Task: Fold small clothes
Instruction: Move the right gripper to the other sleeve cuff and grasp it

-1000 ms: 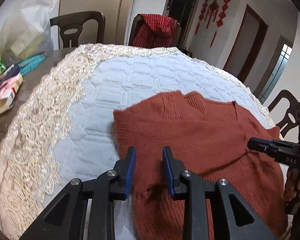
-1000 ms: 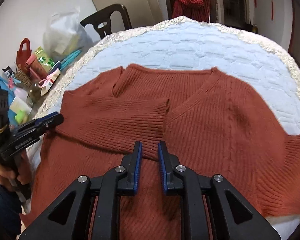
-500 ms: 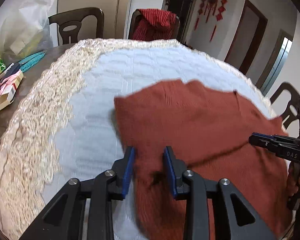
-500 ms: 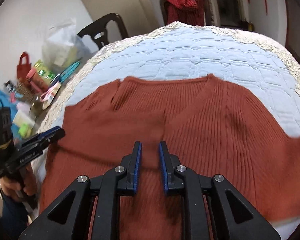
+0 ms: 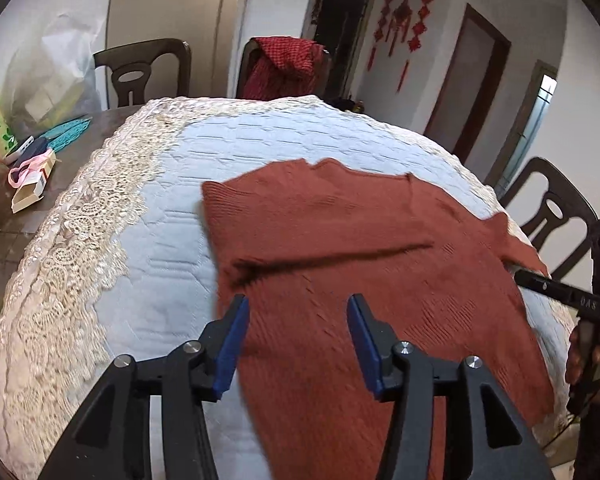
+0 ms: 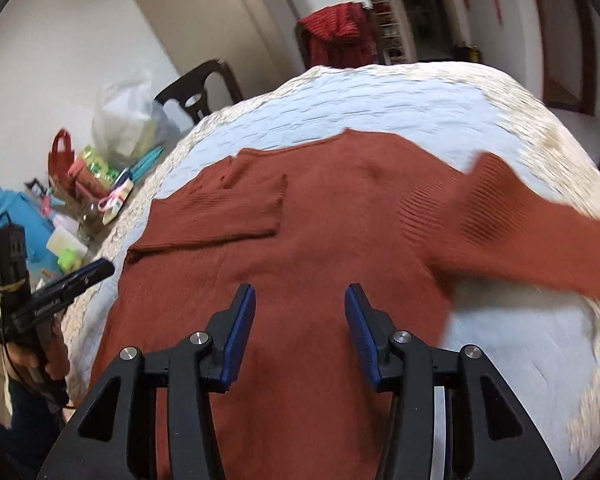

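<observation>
A rust-red knit sweater (image 5: 340, 248) lies flat on the quilted white table cover (image 5: 156, 240). It also shows in the right wrist view (image 6: 320, 220). Its left sleeve (image 6: 220, 212) is folded across the chest. Its right sleeve (image 6: 540, 232) stretches out to the right, blurred. My left gripper (image 5: 298, 336) is open and empty above the sweater's left side. My right gripper (image 6: 300, 328) is open and empty above the sweater's lower middle. The right gripper shows at the right edge of the left wrist view (image 5: 560, 296). The left gripper shows at the left of the right wrist view (image 6: 72, 284).
The cover has a lace border (image 5: 80, 280). Clutter of bags and boxes (image 6: 92, 172) lies on the bare table to the left. Dark wooden chairs (image 5: 140, 72) stand around the table, one draped with a red checked garment (image 5: 288, 64).
Both grippers have opened wide and let go of the sweater. The sweater has settled flat. The right sleeve now lies stretched out to the right.
</observation>
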Demonstrator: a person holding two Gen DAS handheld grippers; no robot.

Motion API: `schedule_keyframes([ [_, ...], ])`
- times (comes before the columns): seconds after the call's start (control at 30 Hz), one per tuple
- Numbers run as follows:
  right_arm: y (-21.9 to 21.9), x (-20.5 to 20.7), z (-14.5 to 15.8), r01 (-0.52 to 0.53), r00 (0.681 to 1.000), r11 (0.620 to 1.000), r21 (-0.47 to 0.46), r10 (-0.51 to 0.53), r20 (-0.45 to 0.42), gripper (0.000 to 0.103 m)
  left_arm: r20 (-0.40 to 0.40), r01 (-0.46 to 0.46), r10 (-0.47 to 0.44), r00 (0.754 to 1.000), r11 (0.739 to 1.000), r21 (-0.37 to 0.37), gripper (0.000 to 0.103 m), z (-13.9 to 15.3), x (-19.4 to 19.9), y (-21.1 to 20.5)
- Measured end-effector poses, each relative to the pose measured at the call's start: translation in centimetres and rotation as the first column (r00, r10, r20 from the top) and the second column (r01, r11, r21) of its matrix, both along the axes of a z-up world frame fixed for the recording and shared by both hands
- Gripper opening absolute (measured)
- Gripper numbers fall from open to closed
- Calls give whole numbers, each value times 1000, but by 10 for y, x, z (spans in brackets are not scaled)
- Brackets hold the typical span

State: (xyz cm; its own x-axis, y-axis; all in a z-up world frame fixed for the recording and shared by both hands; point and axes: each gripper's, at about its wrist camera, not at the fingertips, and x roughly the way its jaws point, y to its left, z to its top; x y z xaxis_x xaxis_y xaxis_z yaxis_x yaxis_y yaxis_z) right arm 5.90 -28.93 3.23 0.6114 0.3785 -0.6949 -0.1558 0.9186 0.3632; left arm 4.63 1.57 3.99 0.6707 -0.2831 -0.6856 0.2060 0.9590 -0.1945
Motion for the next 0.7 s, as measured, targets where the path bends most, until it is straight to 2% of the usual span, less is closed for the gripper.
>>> schedule_keyframes([
  [0.13, -35, -12, -2, 115, 993, 993, 39, -115, -5, 48, -14, 35, -35, 999, 999, -11, 56, -3, -10, -12],
  [0.4, -101, -18, -16, 336, 941, 937, 90, -333, -53, 48, -8, 41, -41, 999, 999, -8, 56, -3, -1, -31],
  [0.5, -116, -14, -24, 376, 926, 919, 120, -368, -81, 48, 0, 38, -38, 999, 999, -4, 56, -4, 5, -36],
  [0.7, -139, 0, -27, 428, 904, 883, 191, -420, -82, 48, -17, 9, -9, 1000, 1000, 18, 56, -18, 20, -41],
])
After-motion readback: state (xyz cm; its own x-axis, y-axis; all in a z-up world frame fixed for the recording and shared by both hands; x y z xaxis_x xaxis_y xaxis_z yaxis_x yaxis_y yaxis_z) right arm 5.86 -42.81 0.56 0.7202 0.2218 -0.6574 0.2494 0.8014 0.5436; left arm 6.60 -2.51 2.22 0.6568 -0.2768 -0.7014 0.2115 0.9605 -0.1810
